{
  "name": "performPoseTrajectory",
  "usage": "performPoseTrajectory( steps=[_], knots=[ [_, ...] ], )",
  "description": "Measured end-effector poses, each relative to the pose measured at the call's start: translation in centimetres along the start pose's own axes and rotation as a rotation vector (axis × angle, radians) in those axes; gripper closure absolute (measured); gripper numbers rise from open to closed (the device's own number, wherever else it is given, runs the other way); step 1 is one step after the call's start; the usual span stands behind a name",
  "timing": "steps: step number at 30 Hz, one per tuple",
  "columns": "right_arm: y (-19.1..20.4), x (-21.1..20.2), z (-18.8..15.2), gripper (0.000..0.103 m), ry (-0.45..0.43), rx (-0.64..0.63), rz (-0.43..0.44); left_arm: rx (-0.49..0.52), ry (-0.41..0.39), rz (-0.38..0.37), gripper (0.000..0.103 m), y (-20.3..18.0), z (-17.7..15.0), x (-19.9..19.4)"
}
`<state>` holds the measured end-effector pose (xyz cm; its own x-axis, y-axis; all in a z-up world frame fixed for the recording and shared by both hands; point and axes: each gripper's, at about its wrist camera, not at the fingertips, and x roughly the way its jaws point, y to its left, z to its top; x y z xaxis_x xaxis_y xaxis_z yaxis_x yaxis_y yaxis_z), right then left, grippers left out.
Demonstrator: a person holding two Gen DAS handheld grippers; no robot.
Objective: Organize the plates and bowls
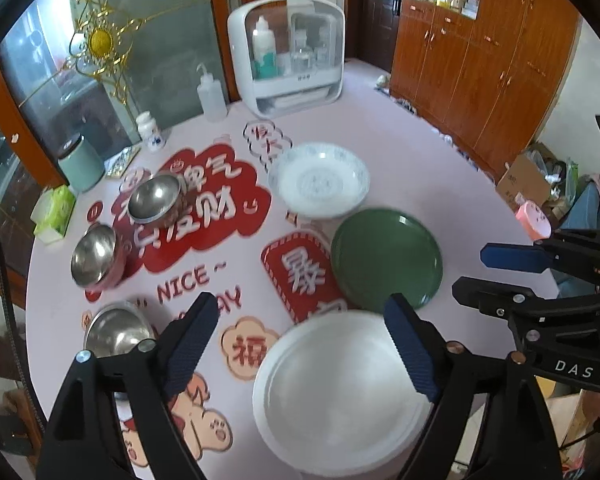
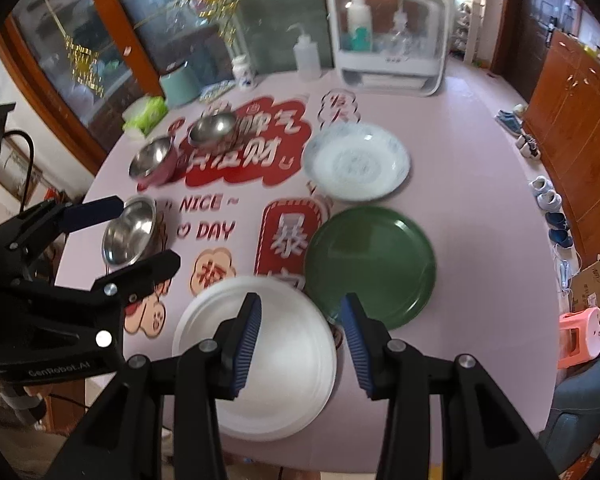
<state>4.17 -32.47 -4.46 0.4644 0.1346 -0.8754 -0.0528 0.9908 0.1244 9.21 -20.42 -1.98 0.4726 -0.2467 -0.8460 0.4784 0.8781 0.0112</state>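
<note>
Pale pink cloth with red festive lettering covers the round table (image 1: 380,128), and beyond it stand a white storage case (image 1: 286,52) and brown cabinets. Nothing on the table is stacked yet. Three plates run in a line down the right half: a patterned white plate (image 1: 319,184) farthest off, a green plate (image 1: 386,260) in the middle, touching or nearly touching its neighbours, and a plain white plate (image 1: 340,392) at the near edge. Three steel bowls trail down the left side: a far bowl (image 1: 156,200), a middle bowl (image 1: 96,258) and a near bowl (image 1: 118,330).

Both claws hang above the near edge, tilted down at the table, and both are empty. The left gripper (image 1: 300,320) has its jaws spread wide with nothing between them; the near bowl lies just off its left finger and the plain white plate below its right one. The right gripper (image 2: 302,320) stands partly open, also holding nothing, right over the plain white plate, with the green plate just beyond its right finger.

As I judge it, the sorting is only beginning. The split looks natural: the left hand is nearer the bowls, the right hand nearer the plates. Round plates have no long axis, so a grip would have to take a rim, and the white plate's near rim is the closest one.
</note>
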Motion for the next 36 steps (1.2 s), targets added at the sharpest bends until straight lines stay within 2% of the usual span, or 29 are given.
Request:
performPoseTrajectory(
  steps=[2, 6, 11, 15, 19, 23, 28, 31, 35, 36],
  knots=[
    [-0.9, -0.2, 0.5, 0.061, -0.016, 0.022, -0.006, 0.005, -0.010, 0.000, 0.018, -0.3, 0.8, 0.2],
    [-3.3, 0.3, 1.1, 0.053, -0.036, 0.081, -0.024, 0.017, -0.030, 0.007, 0.018, -1.3, 2.7, 1.5],
    [-7.7, 2.7, 1.5, 0.053, -0.018, 0.186, -0.055, 0.028, -0.025, 0.028, 0.018, -2.3, 4.6, 5.1],
    [-11.0, 5.5, 1.0, 0.053, 0.021, 0.258, -0.057, 0.027, 0.025, 0.019, 0.018, -3.0, 5.2, 9.3],
    [-13.8, 8.6, -0.2, 0.053, 0.083, 0.334, -0.021, 0.031, 0.120, 0.001, 0.018, -4.1, 5.1, 14.4],
    [-15.7, 11.8, -1.2, 0.053, 0.139, 0.373, -0.023, 0.016, 0.198, -0.016, 0.018, -4.7, 4.5, 18.3],
    [-16.9, 14.4, -1.9, 0.066, 0.186, 0.408, 0.006, -0.005, 0.270, -0.031, 0.019, -4.9, 3.7, 21.8],
    [-17.2, 15.4, -2.0, 0.071, 0.207, 0.414, 0.017, -0.012, 0.312, -0.039, 0.026, -4.8, 3.1, 23.3],
    [-17.3, 16.8, -2.3, 0.081, 0.236, 0.423, 0.042, -0.035, 0.353, -0.059, 0.030, -4.5, 2.7, 24.6],
    [-17.3, 17.1, -2.4, 0.083, 0.244, 0.424, 0.044, -0.039, 0.362, -0.064, 0.035, -4.4, 2.6, 24.9]
  ],
)
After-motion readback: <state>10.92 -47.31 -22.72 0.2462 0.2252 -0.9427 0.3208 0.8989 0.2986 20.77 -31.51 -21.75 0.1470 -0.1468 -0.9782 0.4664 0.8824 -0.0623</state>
